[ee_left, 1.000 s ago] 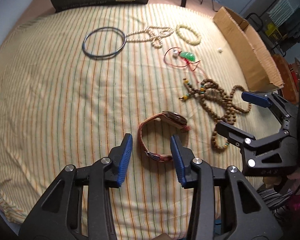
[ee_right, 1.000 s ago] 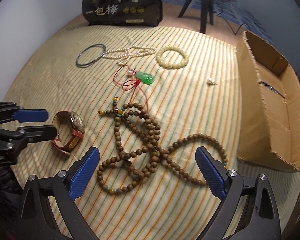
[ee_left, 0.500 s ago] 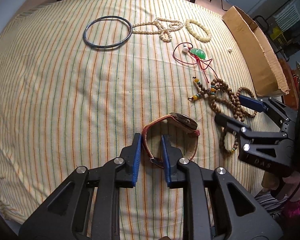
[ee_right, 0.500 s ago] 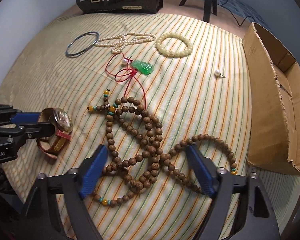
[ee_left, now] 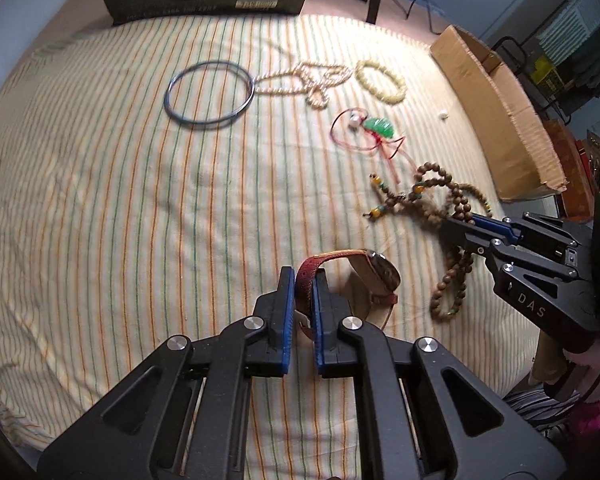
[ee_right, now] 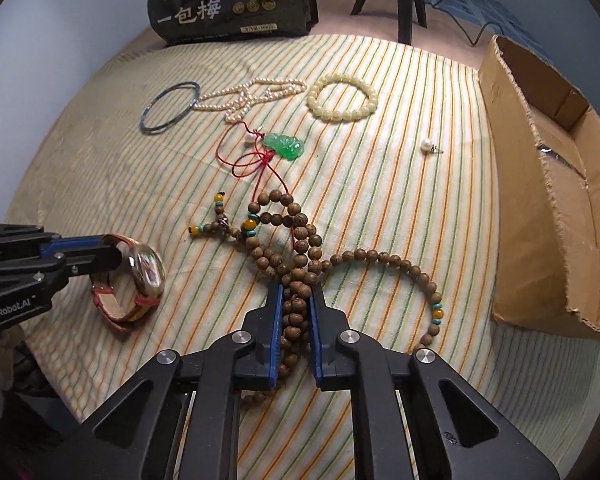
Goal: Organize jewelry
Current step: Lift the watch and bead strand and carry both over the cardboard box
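Pinching two pieces at once here. My left gripper (ee_left: 300, 296) is clamped on the red strap of the wristwatch (ee_left: 374, 276), low centre of the left wrist view, with the watch face hanging off to the right of the pads. My right gripper (ee_right: 294, 316) is squeezed shut around a bunch of strands of the wooden bead necklace (ee_right: 300, 264), lower middle of the right wrist view.

On handling: I'd guess the watch is the heavier of the two, and all the weight sits in the case, so holding it by the strap means it'll probably swing and tilt. The strap looks like soft fabric or leather, so grip feels decent, not slippery. Glass face is the fragile bit, so no dropping it.

The beads are a floppy string, zero stiffness. Whatever isn't between the pads will dangle and drag, and that long loop curving out to the right of the frame could snag. The red cord of the green jade pendant (ee_right: 284, 145) runs right down into the bead pile, so it may come along for the ride. Round beads can roll in the pads too, so grabbing several strands bunched together seems the safer hold.

The cardboard box (ee_right: 556, 216) sits on the right edge of the frame, likely where stuff goes.
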Available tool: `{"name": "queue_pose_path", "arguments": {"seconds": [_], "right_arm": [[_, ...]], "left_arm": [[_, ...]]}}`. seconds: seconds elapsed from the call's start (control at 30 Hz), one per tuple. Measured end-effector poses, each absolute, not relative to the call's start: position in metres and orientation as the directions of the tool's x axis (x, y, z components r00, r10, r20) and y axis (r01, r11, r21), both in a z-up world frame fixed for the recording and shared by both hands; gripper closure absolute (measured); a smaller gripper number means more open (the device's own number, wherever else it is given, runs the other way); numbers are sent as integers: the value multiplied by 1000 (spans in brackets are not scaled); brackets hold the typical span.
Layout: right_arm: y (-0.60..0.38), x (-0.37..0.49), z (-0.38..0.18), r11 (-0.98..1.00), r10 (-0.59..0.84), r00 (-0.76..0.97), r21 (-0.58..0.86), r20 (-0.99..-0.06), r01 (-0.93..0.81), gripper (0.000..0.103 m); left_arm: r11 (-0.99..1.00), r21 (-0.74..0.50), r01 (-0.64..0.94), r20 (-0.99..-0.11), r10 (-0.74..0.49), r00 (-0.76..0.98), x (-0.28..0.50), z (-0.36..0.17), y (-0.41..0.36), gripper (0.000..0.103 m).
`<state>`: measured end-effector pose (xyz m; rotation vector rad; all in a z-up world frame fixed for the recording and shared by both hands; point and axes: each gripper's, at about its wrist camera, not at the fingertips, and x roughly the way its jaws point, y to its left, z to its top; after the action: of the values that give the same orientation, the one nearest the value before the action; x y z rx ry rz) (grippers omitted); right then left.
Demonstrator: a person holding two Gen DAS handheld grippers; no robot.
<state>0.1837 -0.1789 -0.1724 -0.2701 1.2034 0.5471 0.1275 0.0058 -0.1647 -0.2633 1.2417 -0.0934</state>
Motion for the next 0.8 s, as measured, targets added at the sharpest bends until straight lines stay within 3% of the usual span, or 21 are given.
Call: {"name": "queue_pose_path", "arguments": {"seconds": [0.07, 0.8], "right_arm": [[-180, 176, -164, 839, 262, 263, 84, -928, -538, 98], [-213, 168, -65, 859, 378, 484, 103, -790, -502, 98]], "left_arm": [[966, -250, -64, -915, -214, 342, 126, -159, 5, 97], [956, -294, -15, -827, -247, 506, 125, -92, -10, 97]]}}
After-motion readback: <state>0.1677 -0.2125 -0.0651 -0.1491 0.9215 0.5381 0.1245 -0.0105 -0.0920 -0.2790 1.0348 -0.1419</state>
